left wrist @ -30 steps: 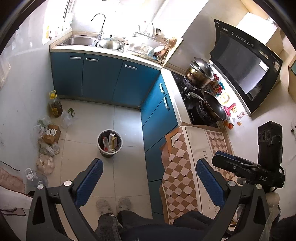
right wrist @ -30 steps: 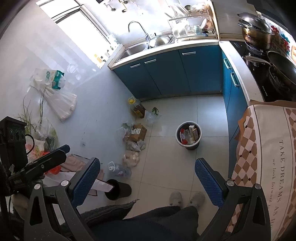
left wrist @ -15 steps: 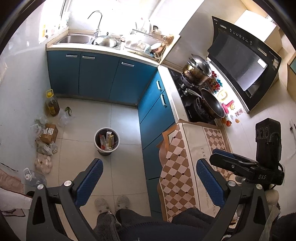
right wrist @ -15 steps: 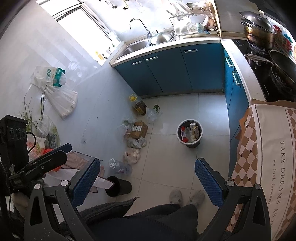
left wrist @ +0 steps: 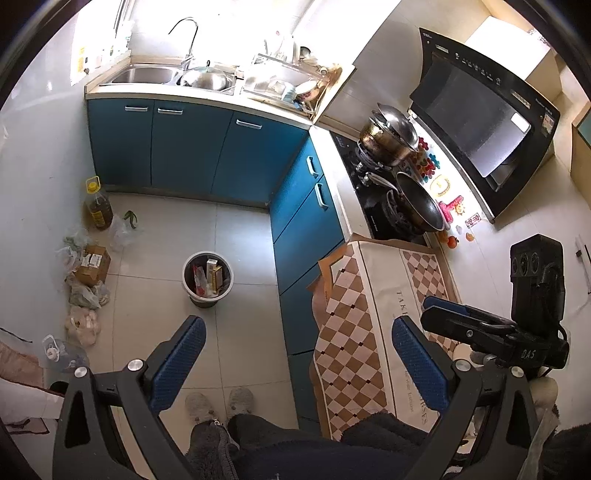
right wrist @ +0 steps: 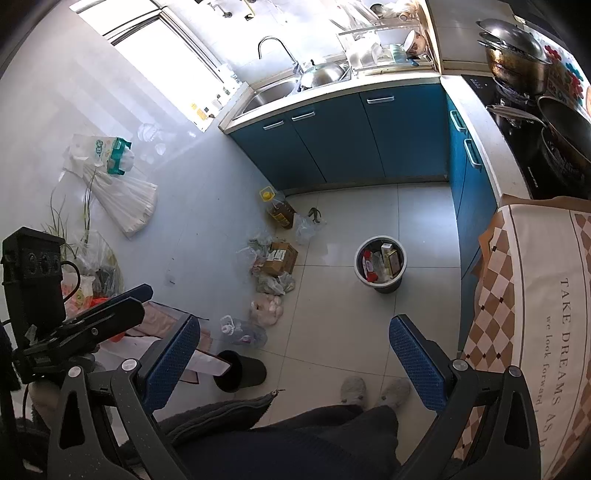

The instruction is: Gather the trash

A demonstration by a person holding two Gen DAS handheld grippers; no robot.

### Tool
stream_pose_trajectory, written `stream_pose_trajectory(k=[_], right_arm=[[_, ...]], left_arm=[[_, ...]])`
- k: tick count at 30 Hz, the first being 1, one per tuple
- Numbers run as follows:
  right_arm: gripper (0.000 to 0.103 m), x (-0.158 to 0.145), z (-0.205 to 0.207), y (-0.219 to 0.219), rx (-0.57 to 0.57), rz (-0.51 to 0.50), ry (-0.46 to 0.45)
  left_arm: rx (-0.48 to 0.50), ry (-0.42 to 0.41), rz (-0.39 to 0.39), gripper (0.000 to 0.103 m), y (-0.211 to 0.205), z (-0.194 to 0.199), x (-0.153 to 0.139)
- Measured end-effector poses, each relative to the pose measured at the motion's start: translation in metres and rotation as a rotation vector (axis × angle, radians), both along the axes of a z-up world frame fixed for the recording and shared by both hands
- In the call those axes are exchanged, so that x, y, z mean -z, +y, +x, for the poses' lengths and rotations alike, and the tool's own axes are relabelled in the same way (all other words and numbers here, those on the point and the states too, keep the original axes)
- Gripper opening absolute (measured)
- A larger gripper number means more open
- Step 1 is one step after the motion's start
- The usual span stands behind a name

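Bags (right wrist: 271, 284) and box (right wrist: 281, 257) near bin (right wrist: 380, 263).

Both views (held high) have drawn back from the trash bin (left wrist: 207, 277).

A small home kitchen, seen from above. Blue base cabinets (left wrist: 192, 147) run in an L under a pale countertop, and everything else sits around them: a steel sink (left wrist: 142, 75) with a curved faucet (left wrist: 184, 35) above their far run, a dish rack (left wrist: 291, 83) beside it, and a black cooktop (left wrist: 373, 192) with a lidded pot (left wrist: 388, 138) and a wok (left wrist: 419, 201) above their side run, under a slanted black range hood (left wrist: 480, 122). On the tiled floor (right wrist: 369, 332) before the cabinets stand a filled waste bin (right wrist: 380, 264), an oil jug (right wrist: 279, 210) and bagged groceries (right wrist: 271, 284).
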State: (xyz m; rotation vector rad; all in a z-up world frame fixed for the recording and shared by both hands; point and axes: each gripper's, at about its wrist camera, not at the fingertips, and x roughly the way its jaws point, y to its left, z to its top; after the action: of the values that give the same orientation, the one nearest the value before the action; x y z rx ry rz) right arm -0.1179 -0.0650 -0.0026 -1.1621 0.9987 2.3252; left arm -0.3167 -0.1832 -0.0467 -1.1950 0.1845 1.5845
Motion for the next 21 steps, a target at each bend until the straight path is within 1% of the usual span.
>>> stream_pose_trajectory(k=[8,17,21], right_arm=[[0.103,0.000,0.002,-0.001,-0.002,0.000,0.008],[0.103,-0.003,0.009,-0.003,0.020,0.000,0.015],[0.103,-0.004,0.014,-0.004,0.029,-0.001,0.020]], left_arm=[[0.012,0.006,-0.002,0.103,0.004,0.003,0.000],[0.049,0.009,0.007,0.103,0.008,0.001,-0.004],[0.051,0.009,0.009,0.103,0.008,0.002,-0.005]])
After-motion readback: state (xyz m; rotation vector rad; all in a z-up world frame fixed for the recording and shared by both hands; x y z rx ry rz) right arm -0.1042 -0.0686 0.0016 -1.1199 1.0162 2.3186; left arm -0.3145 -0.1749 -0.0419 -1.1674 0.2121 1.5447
